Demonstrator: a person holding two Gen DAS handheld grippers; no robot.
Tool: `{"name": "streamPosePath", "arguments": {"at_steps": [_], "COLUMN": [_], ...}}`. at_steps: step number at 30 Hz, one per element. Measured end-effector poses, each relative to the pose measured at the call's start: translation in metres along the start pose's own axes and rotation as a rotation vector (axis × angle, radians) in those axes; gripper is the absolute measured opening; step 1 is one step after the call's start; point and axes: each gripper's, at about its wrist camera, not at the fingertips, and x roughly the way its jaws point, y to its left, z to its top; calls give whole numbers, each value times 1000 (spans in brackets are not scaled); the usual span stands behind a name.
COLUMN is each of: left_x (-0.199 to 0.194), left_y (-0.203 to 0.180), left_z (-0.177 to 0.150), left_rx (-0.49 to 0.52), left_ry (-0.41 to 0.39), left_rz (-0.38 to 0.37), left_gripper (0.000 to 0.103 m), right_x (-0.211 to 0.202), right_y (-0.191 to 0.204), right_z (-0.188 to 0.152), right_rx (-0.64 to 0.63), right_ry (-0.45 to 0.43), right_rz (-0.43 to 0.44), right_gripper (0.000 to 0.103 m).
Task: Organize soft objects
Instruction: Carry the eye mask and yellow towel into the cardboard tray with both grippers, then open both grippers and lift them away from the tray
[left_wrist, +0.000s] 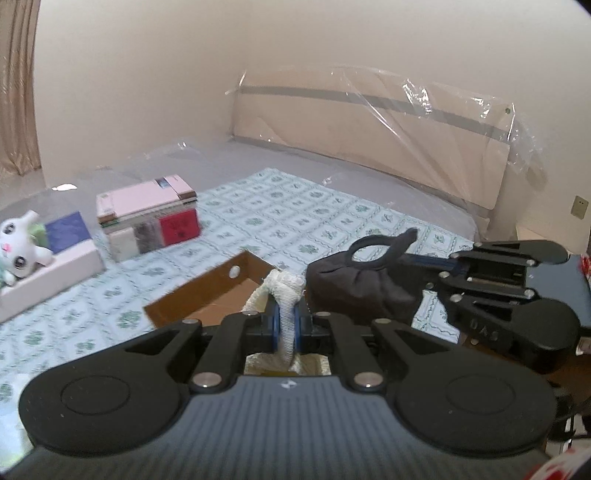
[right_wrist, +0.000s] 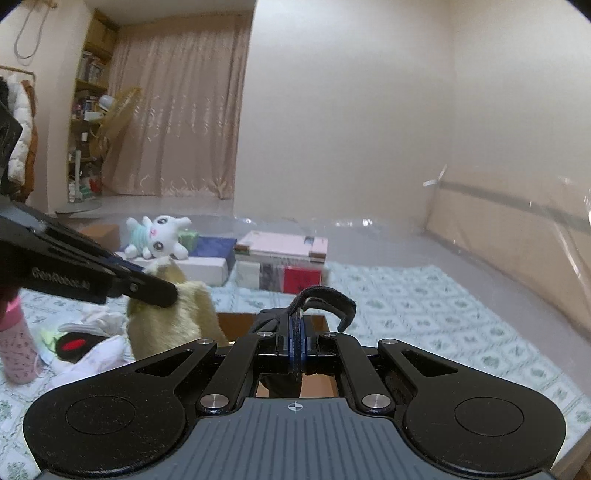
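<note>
Left wrist view: left hand-held gripper is pinching a cream cloth directly above the box; right hand-held gripper, beside it, is gripping a black pouch.

Hidden and cut-off parts

The box on the bed is mostly covered by the left tool, whose body also hides the lower end of the white cloth. In the right wrist view the black pouch shows only its strap and a sliver under the right tool. The plush is cut by the left picture edge and blurred. Labels on the books are too blurred to read.
</note>
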Motion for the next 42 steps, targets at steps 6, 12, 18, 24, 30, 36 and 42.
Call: {"name": "streamPosePath", "arguments": {"at_steps": [6,12,18,24,30,36,42], "left_x": [58,102,122,106,62,7,-55], "left_y": [6,10,9,11,12,8,1], "left_z": [-13,-41,-56,-56,-55,-62,-79], "left_rx": [7,18,31,13,-18,-63,-136], "left_ry": [67,162,230,219,150,88,22], "left_rz": [12,10,2,9,34,76,119], "left_gripper": [7,7,11,49,58,60,62], "right_x": [44,76,101,96,71,36,-8], "right_y": [-21,-19,-18,-20,-14,-10,3], "right_z": [-23,-62,-87,-88,-79,-73,-65], "right_rx": [45,-8,-44,-43,-44,-4,78], "right_ry": [108,254,362,371,346,289,247], "right_rz": [-4,-2,-1,-6,-7,-30,-44], "right_gripper": [3,3,3,4,6,59,59]}}
